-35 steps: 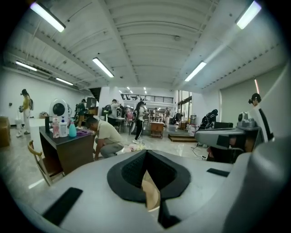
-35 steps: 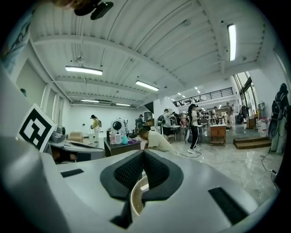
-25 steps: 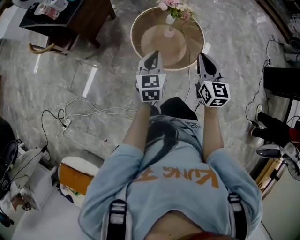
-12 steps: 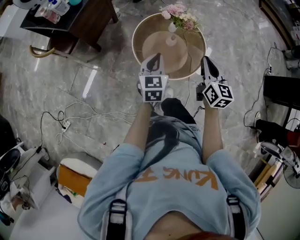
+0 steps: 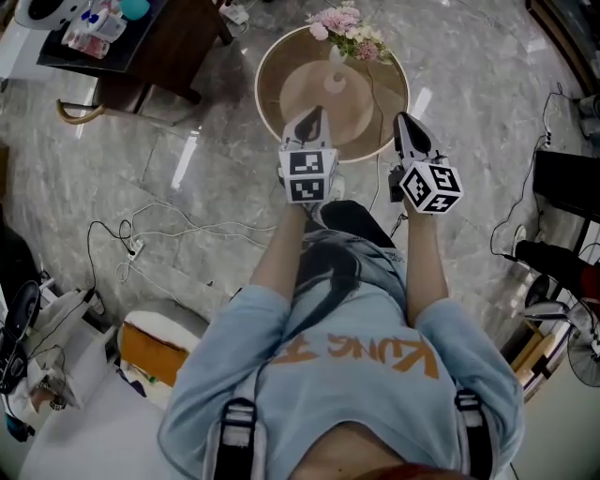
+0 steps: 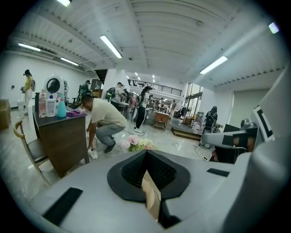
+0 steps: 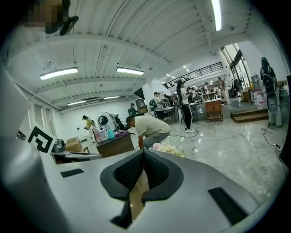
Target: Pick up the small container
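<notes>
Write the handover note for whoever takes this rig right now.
Left tool: shut, empty, raised at the near edge of the round table.
Right tool: shut, empty, beside it.
Things: the table shows only a vase of pink flowers; bottles stand on the dark desk. The small container cannot be made out.
Done: nothing picked up.
Left: find it, open a tool, grasp, lift.
</notes>
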Tool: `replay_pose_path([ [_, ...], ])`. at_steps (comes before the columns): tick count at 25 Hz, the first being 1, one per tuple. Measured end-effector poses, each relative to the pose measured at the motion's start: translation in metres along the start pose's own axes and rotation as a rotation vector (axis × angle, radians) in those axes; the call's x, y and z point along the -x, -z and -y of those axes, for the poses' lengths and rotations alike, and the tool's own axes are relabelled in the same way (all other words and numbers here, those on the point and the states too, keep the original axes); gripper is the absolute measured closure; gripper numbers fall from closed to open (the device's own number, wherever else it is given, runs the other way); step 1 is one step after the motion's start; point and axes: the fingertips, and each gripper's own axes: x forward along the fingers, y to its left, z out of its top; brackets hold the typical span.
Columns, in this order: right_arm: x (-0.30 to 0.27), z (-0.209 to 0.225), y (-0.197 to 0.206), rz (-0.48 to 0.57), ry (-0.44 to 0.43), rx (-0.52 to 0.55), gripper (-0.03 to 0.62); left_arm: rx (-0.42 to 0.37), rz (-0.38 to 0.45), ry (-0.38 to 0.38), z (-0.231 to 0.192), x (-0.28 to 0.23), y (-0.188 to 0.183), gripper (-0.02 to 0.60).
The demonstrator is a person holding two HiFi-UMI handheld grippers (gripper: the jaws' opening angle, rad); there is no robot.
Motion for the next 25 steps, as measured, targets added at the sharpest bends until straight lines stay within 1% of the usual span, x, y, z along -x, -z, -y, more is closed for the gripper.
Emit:
replay_pose_path([
  [2,-0.004,0.006,0.005,-0.013,-0.026,-0.011,0.582,-0.002,-0.016,0.009,0.016,-0.010,0.004,0.558],
  [4,-0.006,0.015,0.013,-0.027,-0.044,-0.045,0.582,0.004,-0.032,0.012,0.029,-0.015,0.009,0.558],
  [8,-0.013,0.034,0.035,-0.063,-0.047,-0.101,0.582,0.020,-0.049,0.018,0.045,-0.025,0.018,0.558],
  [11,-0.020,0.039,0.049,-0.086,-0.047,-0.129,0.582,0.028,-0.075,0.006,0.040,-0.030,0.030,0.558],
  [15,-0.041,0.039,0.070,-0.114,-0.035,-0.148,0.582,0.038,-0.105,-0.014,0.015,-0.040,0.045,0.558],
  [19,-0.057,0.029,0.102,-0.154,-0.042,-0.127,0.582,0.048,-0.153,-0.009,0.000,-0.058,0.076,0.558],
  [23,-0.080,0.011,0.136,-0.175,-0.073,-0.049,0.582,0.047,-0.179,0.018,-0.018,-0.082,0.107,0.558],
  [25,-0.087,0.005,0.157,-0.194,-0.105,-0.007,0.582,0.051,-0.184,0.032,-0.023,-0.094,0.121,0.558],
])
